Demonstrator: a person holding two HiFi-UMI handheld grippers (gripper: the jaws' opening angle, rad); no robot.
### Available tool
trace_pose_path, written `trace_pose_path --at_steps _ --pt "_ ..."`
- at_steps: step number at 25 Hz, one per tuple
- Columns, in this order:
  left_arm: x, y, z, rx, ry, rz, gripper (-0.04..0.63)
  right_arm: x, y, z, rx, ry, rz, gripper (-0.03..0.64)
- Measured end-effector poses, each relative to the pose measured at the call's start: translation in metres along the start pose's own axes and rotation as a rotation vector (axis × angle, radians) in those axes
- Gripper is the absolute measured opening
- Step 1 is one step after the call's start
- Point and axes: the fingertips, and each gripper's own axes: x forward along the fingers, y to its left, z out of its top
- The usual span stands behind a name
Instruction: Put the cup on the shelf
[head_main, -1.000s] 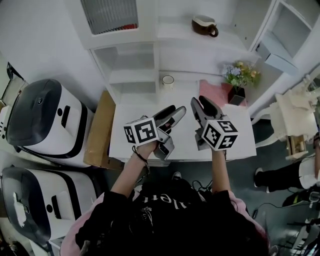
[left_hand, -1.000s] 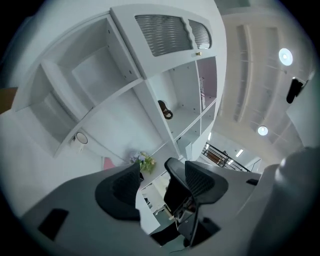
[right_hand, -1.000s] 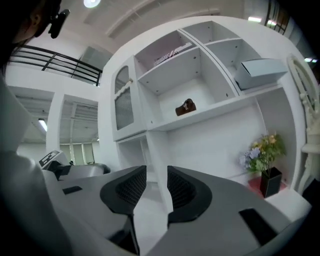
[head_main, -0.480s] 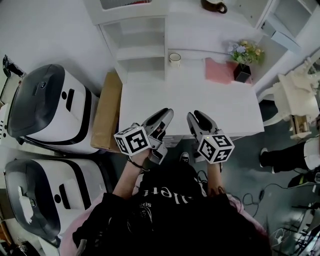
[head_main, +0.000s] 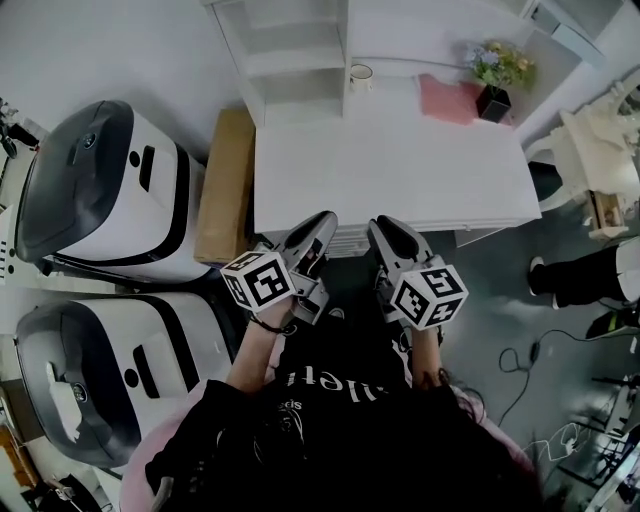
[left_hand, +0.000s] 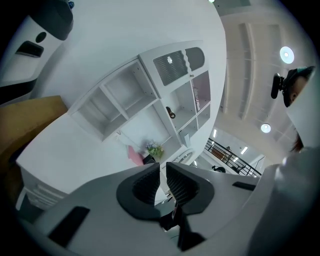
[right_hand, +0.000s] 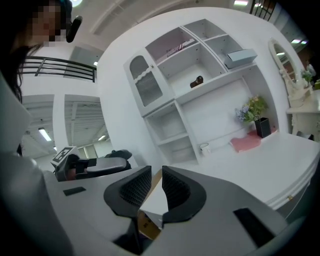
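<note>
The small white cup (head_main: 361, 72) stands at the back of the white desk (head_main: 390, 170), next to the white shelf unit (head_main: 290, 45); the right gripper view also shows the cup (right_hand: 204, 148) there. Both grippers hang in front of the desk's near edge, far from the cup. My left gripper (head_main: 320, 224) is shut with nothing in it (left_hand: 163, 166). The jaws of my right gripper (head_main: 384, 228) are closing, with a narrow gap left and nothing between them (right_hand: 156, 170). A brown cup (right_hand: 198, 81) sits on an upper shelf.
Two white-and-black machines (head_main: 100, 200) (head_main: 100, 370) stand on the left, with a cardboard box (head_main: 225, 185) against the desk's side. A flower pot (head_main: 495, 85) and pink cloth (head_main: 450, 98) are at the desk's back right. A cable (head_main: 520, 360) lies on the floor.
Both grippers have drawn back from over the desk to in front of its near edge, and both sets of jaws have narrowed. The desk and shelf now sit farther up the view.
</note>
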Motion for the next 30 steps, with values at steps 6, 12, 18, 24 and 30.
trace_pose_path --at_steps 6,12,18,24,30 --pt "-0.029 -0.003 -0.010 0.113 0.038 -0.005 0.048 -0.008 0.028 -0.011 -0.016 0.023 0.017 0.083" --pt "-0.036 -0.003 -0.020 0.153 0.034 0.011 0.044 -0.011 0.038 -0.022 -0.106 0.090 0.043 0.075" --pt "-0.029 -0.012 -0.035 0.240 0.058 0.045 0.043 -0.019 0.038 -0.025 -0.138 0.129 0.076 0.067" --pt "-0.020 -0.029 -0.050 0.258 0.050 0.066 0.043 -0.035 0.034 -0.019 -0.165 0.141 0.112 0.061" --pt "-0.016 -0.044 -0.058 0.287 0.040 0.087 0.043 -0.049 0.026 -0.015 -0.174 0.139 0.130 0.058"
